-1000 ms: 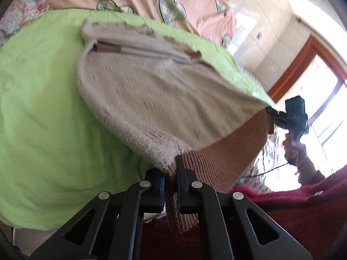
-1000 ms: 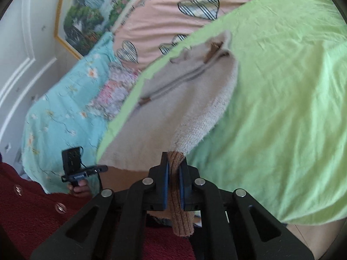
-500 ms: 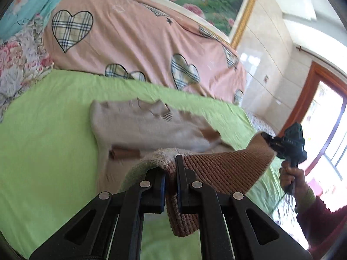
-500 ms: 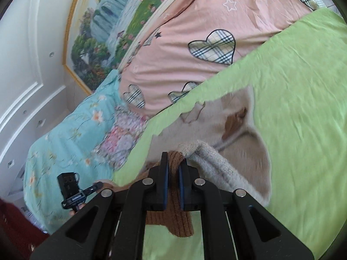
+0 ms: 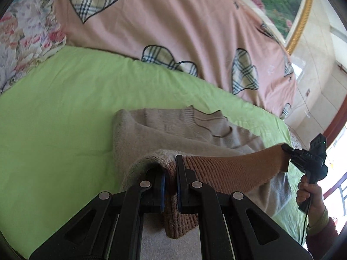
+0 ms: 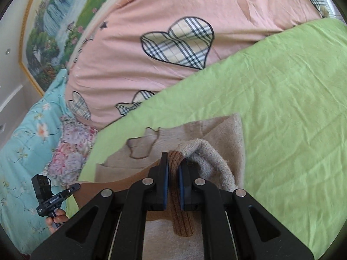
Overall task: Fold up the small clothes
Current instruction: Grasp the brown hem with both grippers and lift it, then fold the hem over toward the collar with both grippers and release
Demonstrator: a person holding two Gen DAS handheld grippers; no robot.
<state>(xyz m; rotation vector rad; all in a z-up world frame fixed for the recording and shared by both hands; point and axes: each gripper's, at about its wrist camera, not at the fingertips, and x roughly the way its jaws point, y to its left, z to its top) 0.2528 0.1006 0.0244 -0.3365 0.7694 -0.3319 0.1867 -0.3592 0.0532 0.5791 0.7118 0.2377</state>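
The left tool [image 5: 170, 181] was clamped on the left end of the sweater's [image 5: 151, 134] brown ribbed hem [image 5: 227, 169]. The beige sweater lay on the bed's green sheet [image 5: 54, 108], collar toward the pink quilt [image 5: 173, 21] at the head edge. The right tool [image 6: 173, 176] was clamped on the hem's right end.

White print shows on the left gripper [image 6: 56, 201], seen at far left, and on the right gripper [image 5: 309, 156] at right — both too small to read.
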